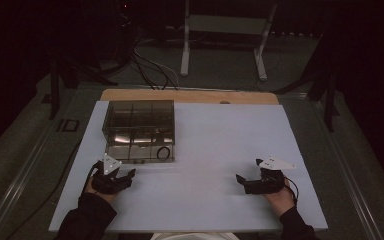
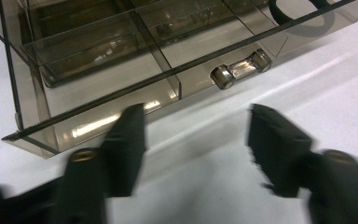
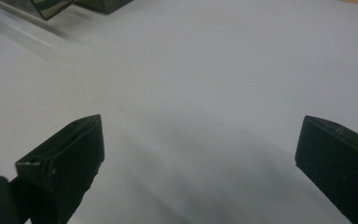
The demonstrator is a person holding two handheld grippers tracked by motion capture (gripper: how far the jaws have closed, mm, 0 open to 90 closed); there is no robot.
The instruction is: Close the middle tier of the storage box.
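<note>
Left gripper view: we see the drawer handle (image 2: 240, 70), a short clear bar between two round metal studs, fixed to the front wall of the smoked-plastic organizer box (image 2: 121, 60). The handle's long axis runs along that front wall, sloping up to the right across the picture. It lies ahead of the left gripper (image 2: 193, 140) and off toward its right finger (image 2: 272, 144); the left finger (image 2: 128, 140) sits just short of the box's front edge, near one corner. These fingers stand partly spread with nothing but bare white desk (image 2: 205, 186) between them, so they grasp nothing. In our judgement, the coming move turns on sliding the hand sideways along the front wall until the handle lies between the two fingers.

In the high view the box (image 1: 139, 131) rests on the desk's left half, toward the far edge, with a dark ring (image 1: 163, 152) in one near compartment. The left gripper (image 1: 125, 175) sits just before it and is plainly the nearer. The right gripper (image 1: 241, 181) lies well apart on the right, its fingers (image 3: 65, 163) spread wide over empty desk, released.
</note>
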